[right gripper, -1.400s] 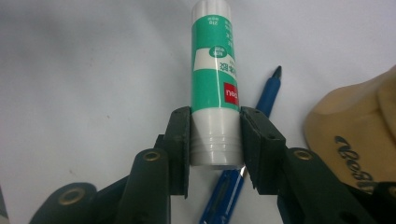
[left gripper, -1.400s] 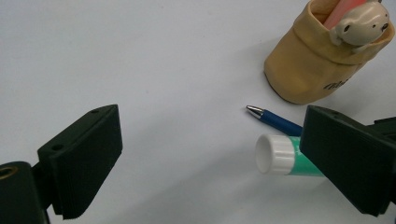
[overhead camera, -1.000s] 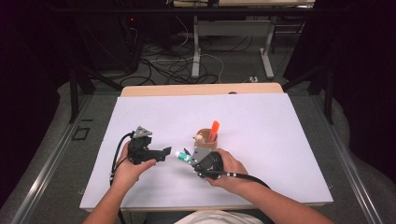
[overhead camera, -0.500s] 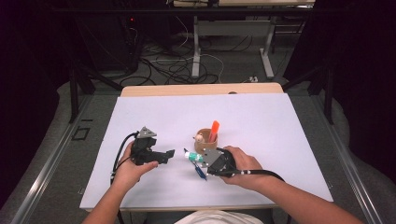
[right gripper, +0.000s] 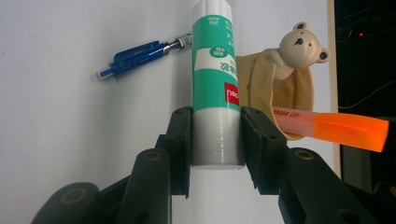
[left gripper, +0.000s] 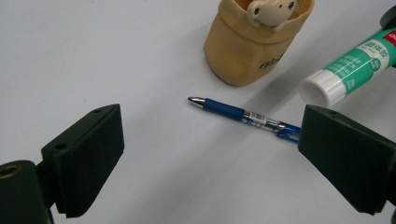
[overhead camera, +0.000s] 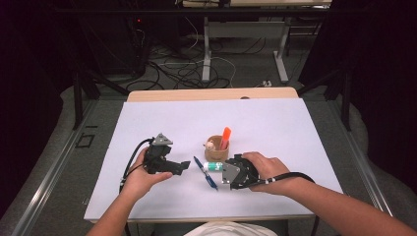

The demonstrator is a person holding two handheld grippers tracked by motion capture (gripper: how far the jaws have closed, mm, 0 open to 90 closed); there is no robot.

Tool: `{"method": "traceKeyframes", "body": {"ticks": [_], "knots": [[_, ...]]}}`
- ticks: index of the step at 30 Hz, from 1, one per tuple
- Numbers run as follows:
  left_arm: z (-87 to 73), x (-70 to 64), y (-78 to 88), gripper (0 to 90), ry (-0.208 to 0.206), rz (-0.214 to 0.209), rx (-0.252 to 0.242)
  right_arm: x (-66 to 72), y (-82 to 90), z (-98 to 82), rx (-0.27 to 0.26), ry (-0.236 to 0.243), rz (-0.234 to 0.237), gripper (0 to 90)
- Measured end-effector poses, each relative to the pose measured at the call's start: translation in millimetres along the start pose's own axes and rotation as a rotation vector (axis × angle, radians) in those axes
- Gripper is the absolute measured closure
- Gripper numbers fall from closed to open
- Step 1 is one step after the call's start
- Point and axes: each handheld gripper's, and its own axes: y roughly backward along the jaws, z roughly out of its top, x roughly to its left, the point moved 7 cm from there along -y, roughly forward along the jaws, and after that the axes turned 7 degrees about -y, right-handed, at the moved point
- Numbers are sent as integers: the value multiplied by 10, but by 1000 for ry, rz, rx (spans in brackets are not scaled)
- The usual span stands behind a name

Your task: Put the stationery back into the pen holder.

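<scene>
A glue stick (right gripper: 212, 79) is gripped at its grey base by the right gripper (right gripper: 215, 140), the fingers (right gripper: 181, 135) pressed on either side. In the high view the stick (overhead camera: 215, 166) is held roughly level, just above the bench (overhead camera: 305, 142), its white cap pointing toward the person's left and its long axis running along the fingers. The tan holder (overhead camera: 217, 147), with an orange marker (overhead camera: 225, 137) standing in it, is found just beyond the stick, beside its cap end. The coming move is judged to turn on this: the holder's mouth faces up while the stick lies level, so the stick would need to be tipped upright, cap end up or down, before it could be dropped in. The right hand is the nearer to the holder. The left gripper (overhead camera: 183, 167) is held with fingers (left gripper: 88, 149) spread wide and nothing between them; a blue pen (left gripper: 243, 115) lies flat on the bench ahead of it, tip toward the holder (left gripper: 254, 39).
</scene>
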Motion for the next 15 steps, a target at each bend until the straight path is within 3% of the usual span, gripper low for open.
{"method": "traceKeyframes", "body": {"ticks": [8, 15], "knots": [[137, -172, 5, 123, -51, -39, -18, -1, 37, 32, -10, 106, -33, 649], [185, -328, -48, 162, -134, -83, 13, 44, 45, 54, -6, 212, -43, 649]]}}
